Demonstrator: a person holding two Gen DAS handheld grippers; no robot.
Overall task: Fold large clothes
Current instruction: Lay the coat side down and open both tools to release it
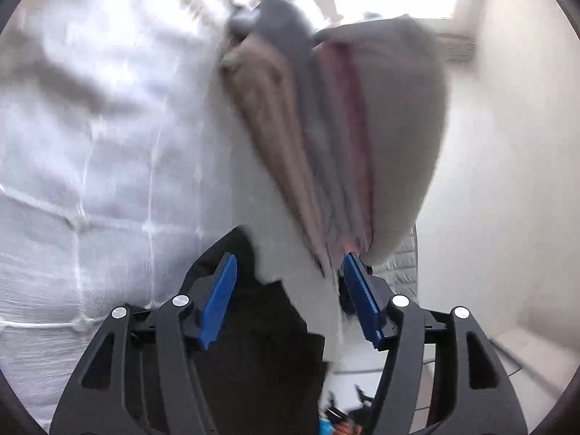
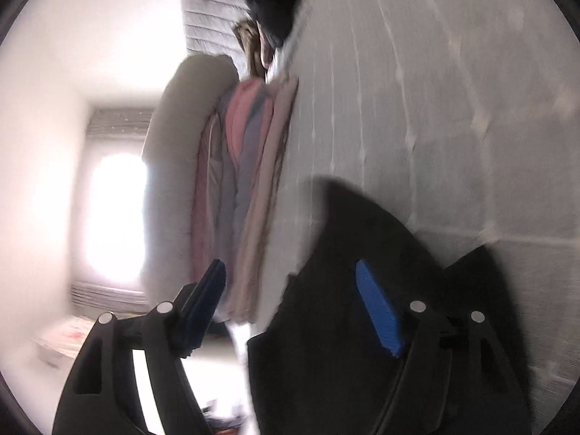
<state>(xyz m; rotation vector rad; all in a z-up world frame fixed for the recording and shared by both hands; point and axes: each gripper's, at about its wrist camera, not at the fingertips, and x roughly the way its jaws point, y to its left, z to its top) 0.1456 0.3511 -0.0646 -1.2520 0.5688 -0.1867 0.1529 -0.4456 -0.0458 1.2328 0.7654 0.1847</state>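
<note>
The left tongs (image 1: 290, 301) stand released, blue pads (image 1: 217, 304) well apart and nothing pressed between them. A black garment (image 1: 253, 344) lies in the gap at the bottom centre of the left wrist view, with a strip of white cloth (image 1: 308, 282) crossing it. The right tongs (image 2: 290, 304) are released too. In the right wrist view the same black garment (image 2: 344, 290) spreads across the lower centre and right, under the right-hand pad and clear of the left-hand one.

Further out, the garment rests on a white quilted bed (image 1: 90, 145) that fills the left of the left view. A stack of folded clothes (image 1: 326, 137), in tan, grey and pink, sits in the upper centre with a grey cushion (image 1: 406, 127) against it.

Both pictures are smeared, so the garment's edges are hard to read. As I judge it, the main risk is closing on the wrong layer: the white cloth lies right across the black fabric, and a grip there could lift both. The stack is also near the pads, and a wide sweep could knock it over.
</note>
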